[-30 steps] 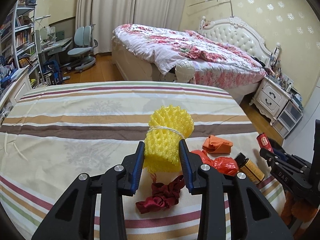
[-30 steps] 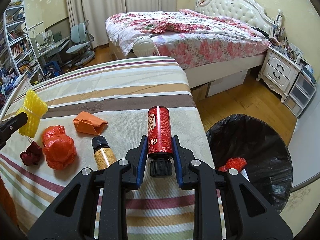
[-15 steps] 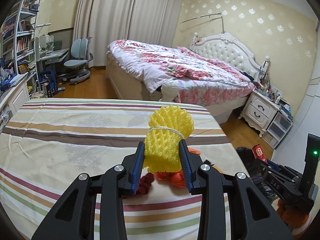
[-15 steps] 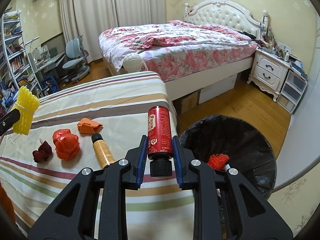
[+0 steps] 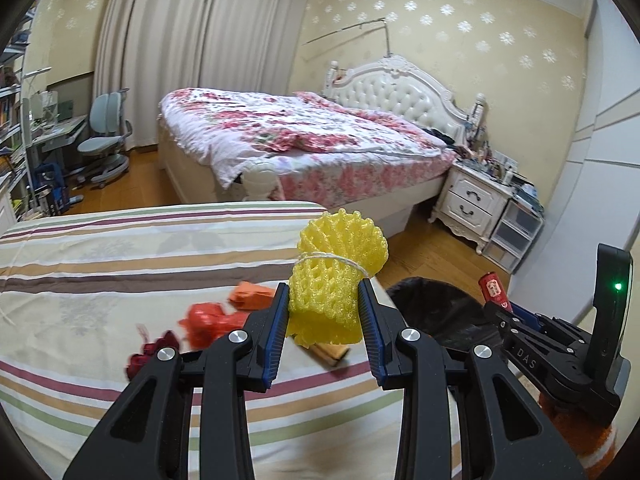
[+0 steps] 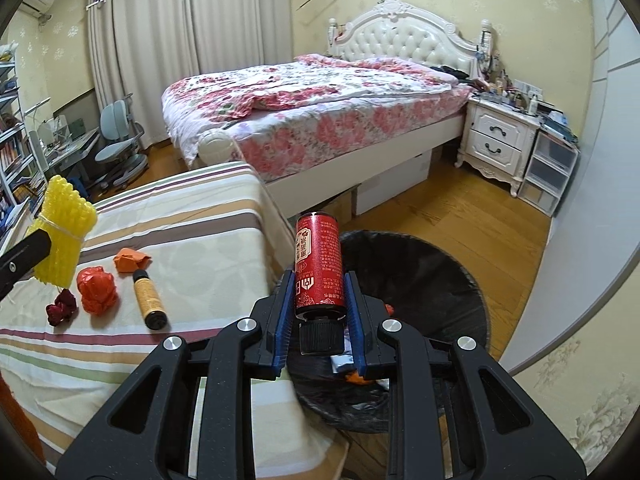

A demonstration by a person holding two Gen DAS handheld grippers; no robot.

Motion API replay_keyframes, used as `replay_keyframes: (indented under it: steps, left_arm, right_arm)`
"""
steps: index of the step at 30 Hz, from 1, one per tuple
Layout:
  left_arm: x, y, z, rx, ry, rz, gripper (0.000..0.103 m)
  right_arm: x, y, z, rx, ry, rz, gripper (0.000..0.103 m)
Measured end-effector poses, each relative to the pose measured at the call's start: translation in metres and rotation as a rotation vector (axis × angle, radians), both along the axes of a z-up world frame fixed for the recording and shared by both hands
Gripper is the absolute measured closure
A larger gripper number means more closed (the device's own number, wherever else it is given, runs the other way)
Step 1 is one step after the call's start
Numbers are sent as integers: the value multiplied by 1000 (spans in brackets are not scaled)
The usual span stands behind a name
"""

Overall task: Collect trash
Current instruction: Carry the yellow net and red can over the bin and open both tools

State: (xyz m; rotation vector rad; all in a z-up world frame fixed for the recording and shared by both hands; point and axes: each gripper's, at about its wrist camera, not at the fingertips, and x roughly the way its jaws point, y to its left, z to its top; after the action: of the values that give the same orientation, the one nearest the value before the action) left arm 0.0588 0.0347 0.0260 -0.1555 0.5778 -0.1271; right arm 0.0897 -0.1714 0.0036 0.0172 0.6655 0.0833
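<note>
My left gripper (image 5: 323,300) is shut on a yellow foam net roll (image 5: 336,276) tied with string and holds it above the striped table (image 5: 120,256), near its right edge. The roll also shows in the right wrist view (image 6: 64,232). My right gripper (image 6: 319,292) is shut on a red bottle with a black cap (image 6: 319,266) and holds it over the black-lined trash bin (image 6: 440,276). The bin also shows in the left wrist view (image 5: 432,304), with the red bottle (image 5: 494,288) beside it.
On the striped table (image 6: 192,248) lie an orange bag (image 6: 98,290), an orange paper wad (image 6: 132,258), an amber bottle (image 6: 149,298) and a dark red scrunchie (image 6: 60,308). The bin holds some trash. A bed (image 6: 320,104) and nightstand (image 6: 500,140) stand behind.
Both grippers have risen and moved right with their loads. The red bottle has gone from above the table edge to over the bin. The foam roll has neared the table's right edge.
</note>
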Motion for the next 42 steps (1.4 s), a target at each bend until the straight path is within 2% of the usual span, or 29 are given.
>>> replay_keyframes:
  steps: [9,23,42]
  left_arm:
    - [17,-57,-11,11,8,-97,68]
    - [50,-121,-39,88,50,-174,68]
    - [79,-154,-67,145,113,-204,67]
  right_arm:
    - [1,-35,-3,3,-7,-69,79]
    - [20,-69,-25,14,24,-134,79]
    - [43,-90,-52,30,81,-172,79]
